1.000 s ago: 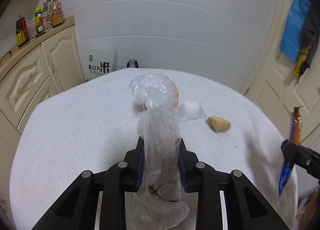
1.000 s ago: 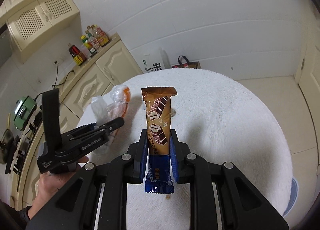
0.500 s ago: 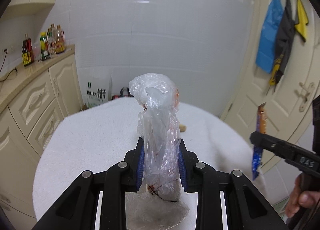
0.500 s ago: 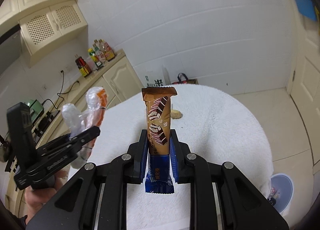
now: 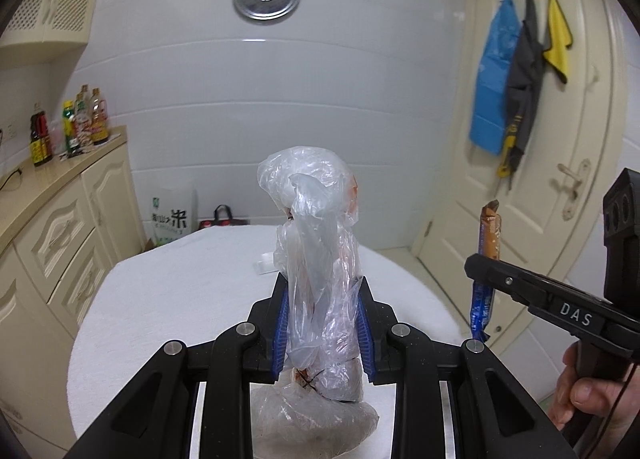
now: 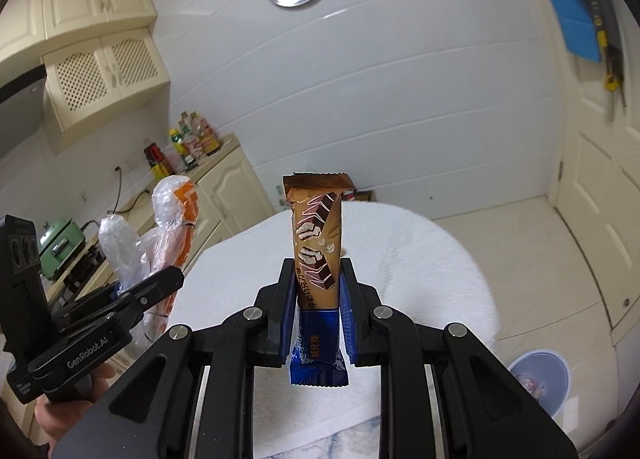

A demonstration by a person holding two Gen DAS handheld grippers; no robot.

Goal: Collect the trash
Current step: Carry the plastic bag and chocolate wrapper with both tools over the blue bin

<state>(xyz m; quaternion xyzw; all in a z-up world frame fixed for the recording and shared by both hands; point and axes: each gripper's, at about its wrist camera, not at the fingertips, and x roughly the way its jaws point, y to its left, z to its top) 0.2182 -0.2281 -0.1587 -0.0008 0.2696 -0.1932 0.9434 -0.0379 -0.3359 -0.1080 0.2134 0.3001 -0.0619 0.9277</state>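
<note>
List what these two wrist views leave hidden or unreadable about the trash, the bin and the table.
- Plastic bag contents, left wrist view: crumpled film blurs them; the left tongs cover its sides.
- Snack wrapper, right wrist view: whether it is empty; right tongs cover its middle.
- Bin: partly cut by the lens rim.
- Table: near part hidden by the bag and tongs.

A crumpled clear plastic bag (image 5: 320, 267) with orange patches stands upright, pinched at its middle, above a white-covered table. Beside it, a brown-and-blue chocolate bar wrapper (image 6: 319, 259) stands upright, brown end up, also pinched midway.
</note>
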